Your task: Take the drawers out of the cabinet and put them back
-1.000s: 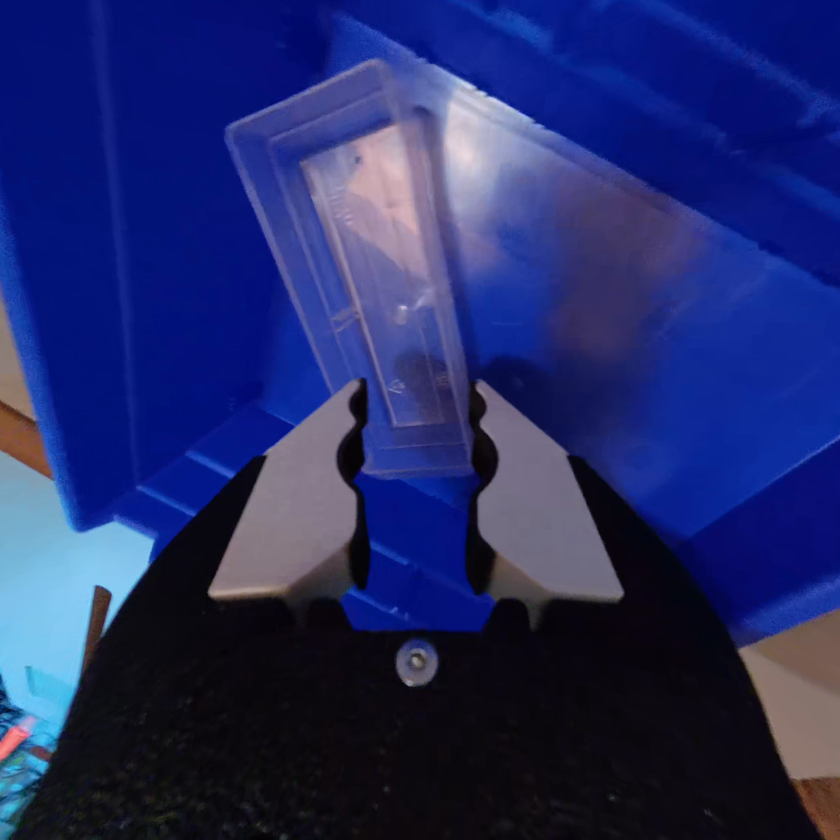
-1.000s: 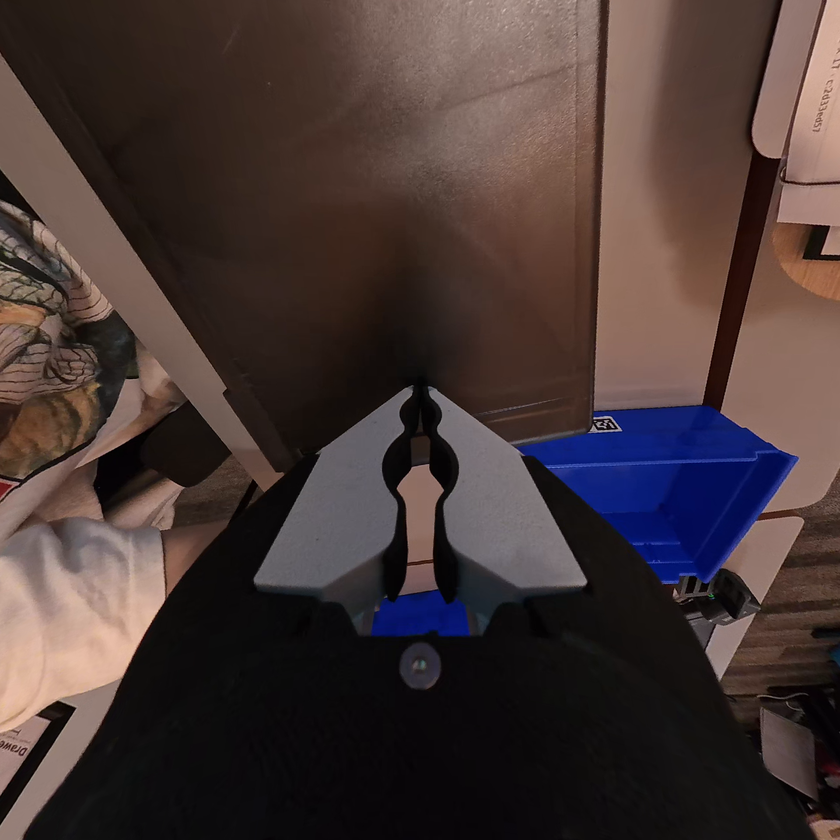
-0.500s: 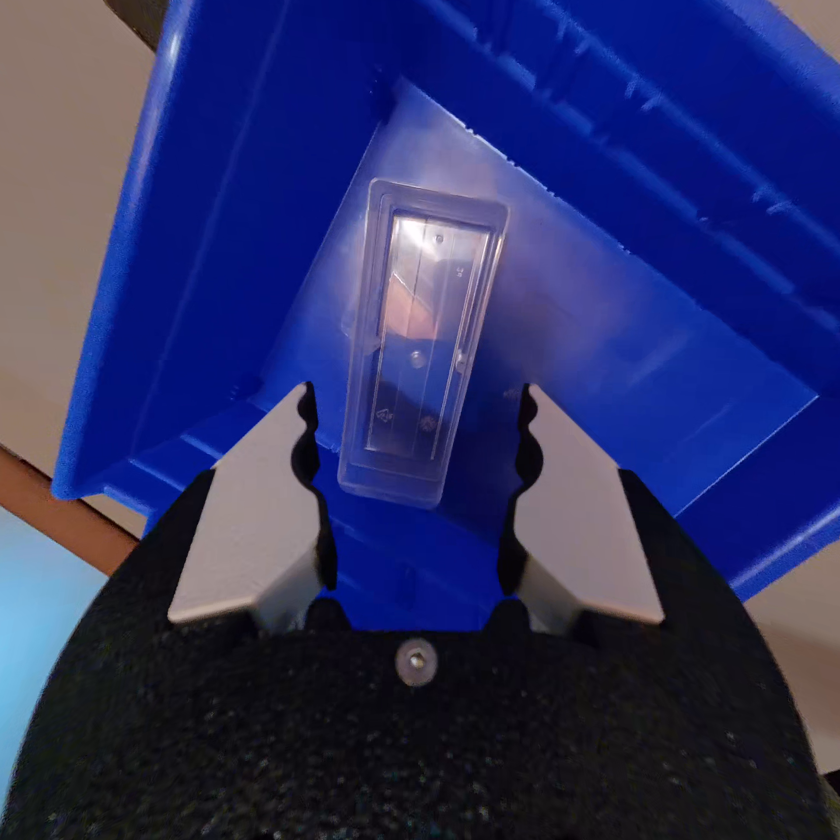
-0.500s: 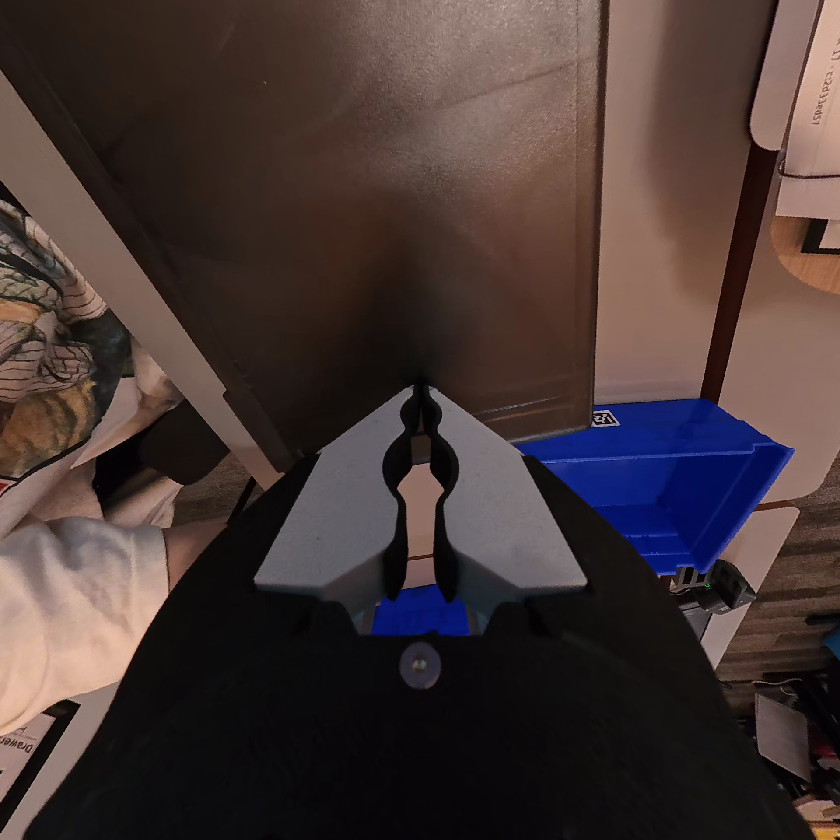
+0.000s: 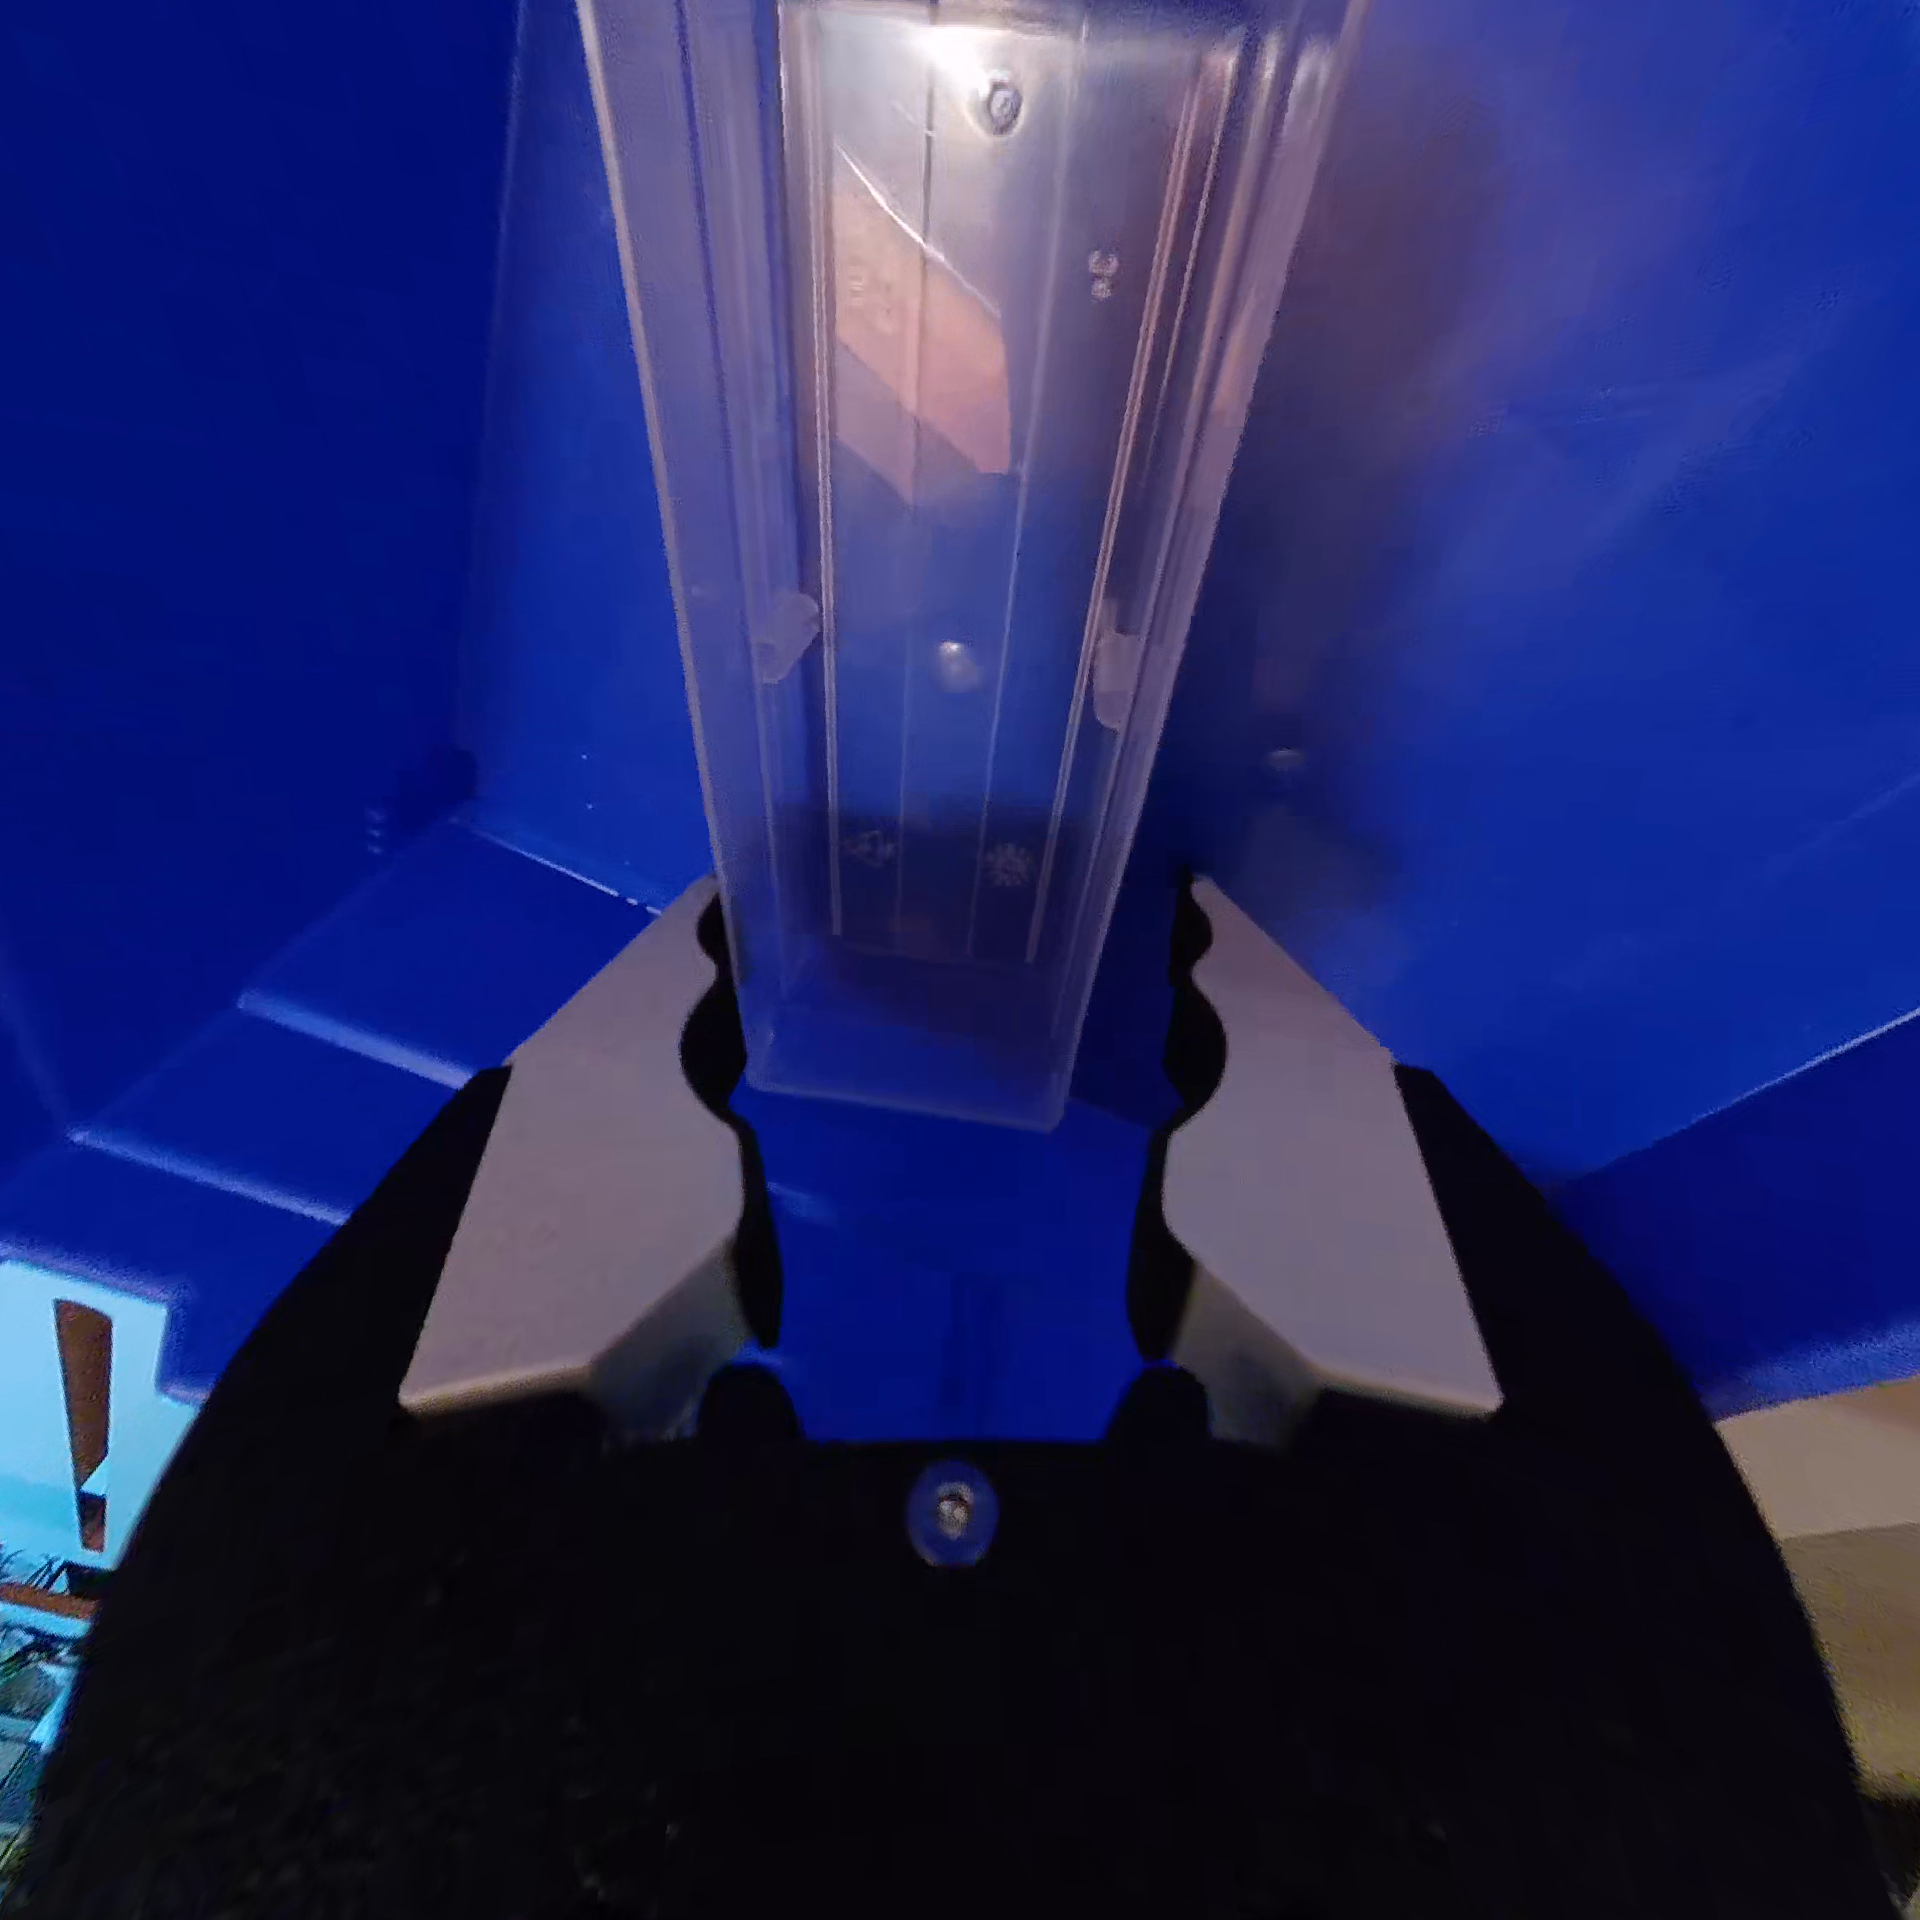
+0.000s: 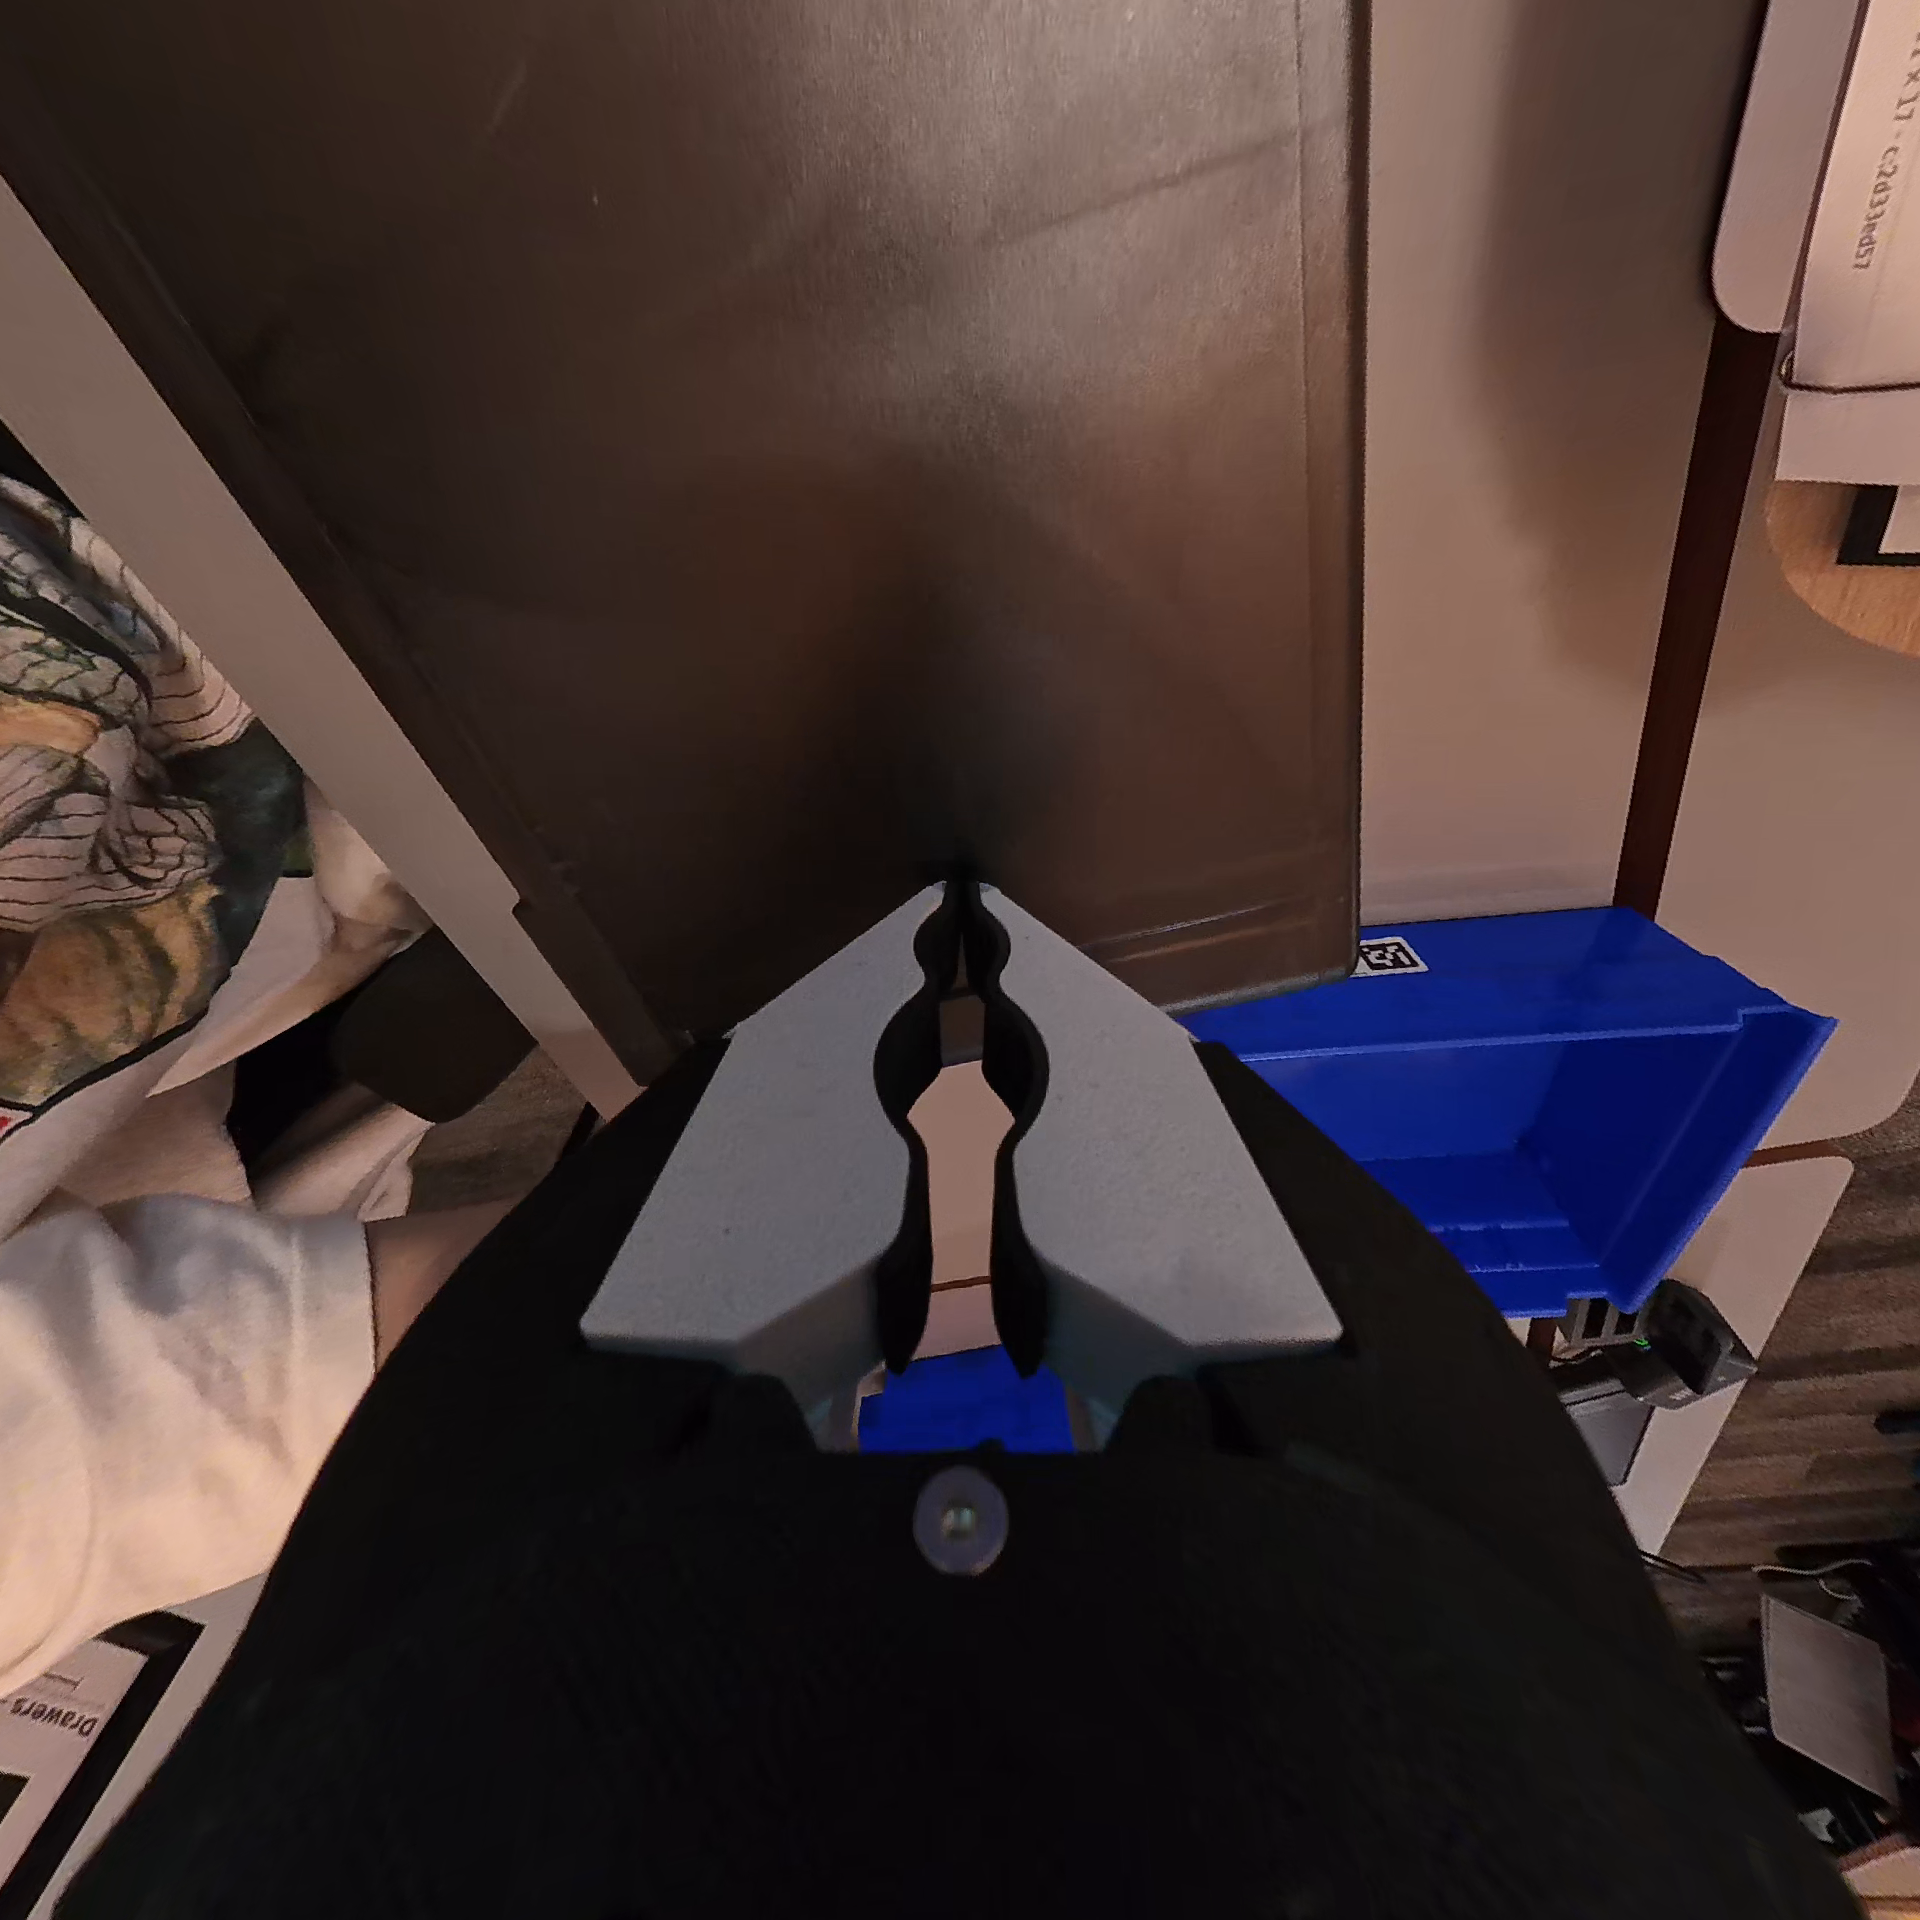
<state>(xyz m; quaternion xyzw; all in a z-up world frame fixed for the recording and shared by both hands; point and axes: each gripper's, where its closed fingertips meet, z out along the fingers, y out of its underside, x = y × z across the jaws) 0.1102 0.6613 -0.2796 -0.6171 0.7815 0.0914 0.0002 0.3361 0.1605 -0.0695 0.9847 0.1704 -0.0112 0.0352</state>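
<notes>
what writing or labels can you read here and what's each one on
white box, top right: printed code, not quoted.
framed sheet, bottom left: a printed word, not quoted.
blue drawer: square black-and-white marker tag, no words.
clear label holder: tiny moulded symbols, unreadable.

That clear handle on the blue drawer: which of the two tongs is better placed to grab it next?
The left tongs: they stand open with the clear handle of the blue drawer between their tips. The right tongs are pinched shut against the dark cabinet.
</notes>
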